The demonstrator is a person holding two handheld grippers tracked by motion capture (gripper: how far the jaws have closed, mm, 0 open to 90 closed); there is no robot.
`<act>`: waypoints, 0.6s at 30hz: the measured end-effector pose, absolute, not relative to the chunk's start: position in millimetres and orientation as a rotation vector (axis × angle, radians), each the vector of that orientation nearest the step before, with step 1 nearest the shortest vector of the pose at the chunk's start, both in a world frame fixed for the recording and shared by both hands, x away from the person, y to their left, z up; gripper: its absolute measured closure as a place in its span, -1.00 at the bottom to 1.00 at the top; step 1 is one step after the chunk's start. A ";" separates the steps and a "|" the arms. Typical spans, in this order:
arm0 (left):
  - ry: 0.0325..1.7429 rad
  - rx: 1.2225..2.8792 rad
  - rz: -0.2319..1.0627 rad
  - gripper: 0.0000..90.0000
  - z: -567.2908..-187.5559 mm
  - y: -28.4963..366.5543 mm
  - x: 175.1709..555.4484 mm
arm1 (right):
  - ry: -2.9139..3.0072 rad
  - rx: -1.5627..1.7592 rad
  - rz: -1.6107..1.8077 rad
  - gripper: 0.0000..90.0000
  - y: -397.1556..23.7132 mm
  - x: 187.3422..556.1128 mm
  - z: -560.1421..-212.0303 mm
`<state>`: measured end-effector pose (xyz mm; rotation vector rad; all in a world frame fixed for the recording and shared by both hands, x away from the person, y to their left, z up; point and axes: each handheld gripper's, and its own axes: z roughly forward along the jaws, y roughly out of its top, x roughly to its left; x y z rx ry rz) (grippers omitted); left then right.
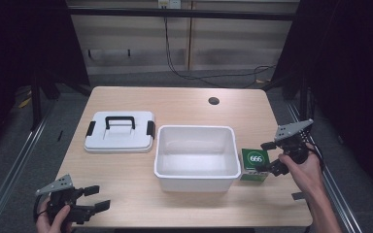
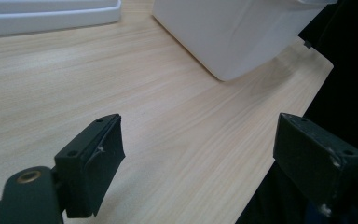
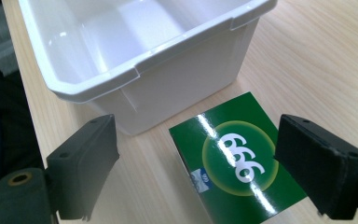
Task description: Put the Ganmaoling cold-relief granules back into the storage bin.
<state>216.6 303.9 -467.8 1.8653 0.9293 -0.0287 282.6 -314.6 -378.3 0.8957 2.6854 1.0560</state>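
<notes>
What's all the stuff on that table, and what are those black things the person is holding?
Table: one, light wood, with a small dark hole near its far edge.
Tub: one, white, open and empty, centre of the table.
Lid: one, white with a black handle and clips, flat on the table left of the tub.
Box: one, green, marked 666, right of the tub.
Left tongs: black, open, near left corner.
Right tongs: black, open, at the box.
</notes>
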 end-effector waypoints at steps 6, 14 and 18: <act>0.929 1.871 -0.030 -0.64 -468.2 303.3 216.9 | 2.836 0.744 0.917 -0.74 -296.8 288.1 -383.0; 0.926 1.869 -0.034 -0.64 -468.3 303.6 217.2 | 2.887 0.676 0.819 -0.78 -291.9 296.6 -387.4; 0.926 1.871 -0.032 -0.65 -468.2 303.0 216.8 | 2.933 0.641 0.767 -0.79 -291.2 301.1 -386.3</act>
